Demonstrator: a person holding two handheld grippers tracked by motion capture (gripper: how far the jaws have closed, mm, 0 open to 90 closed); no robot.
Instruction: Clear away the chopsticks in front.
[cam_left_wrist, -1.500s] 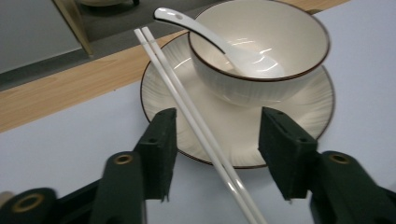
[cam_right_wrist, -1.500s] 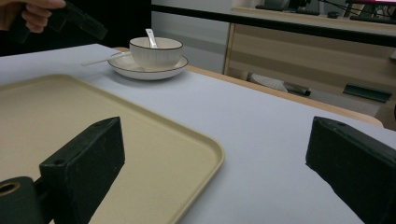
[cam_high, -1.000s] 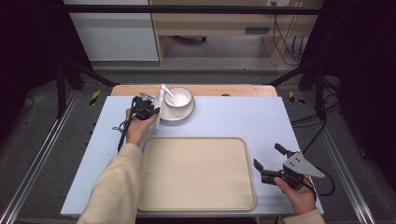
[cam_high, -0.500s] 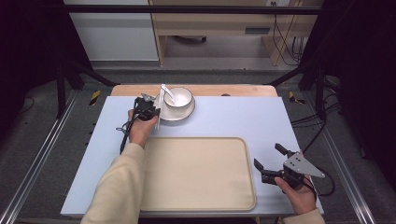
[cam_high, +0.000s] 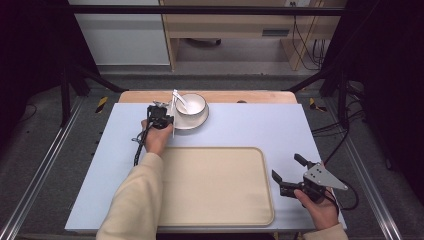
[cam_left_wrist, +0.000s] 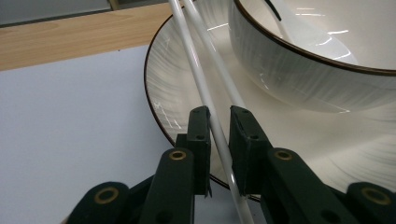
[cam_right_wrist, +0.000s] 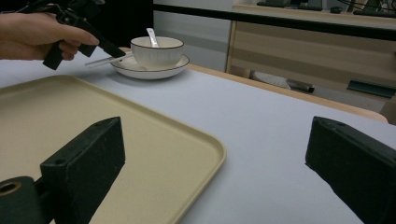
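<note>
Chopsticks (cam_left_wrist: 205, 93) — between left gripper (cam_left_wrist: 218, 123) jaws

My jaws gape wide | tray (cam_right_wrist: 93, 121) below | bowl (cam_right_wrist: 156, 50) on plate (cam_right_wrist: 149, 70) far off | other gripper (cam_right_wrist: 109, 49) at chopsticks (cam_right_wrist: 100, 60)

bowl (cam_high: 190, 105) on plate (cam_high: 196, 121), chopsticks (cam_left_wrist: 205, 93) on its rim, tray (cam_high: 215, 185) in front.
</note>
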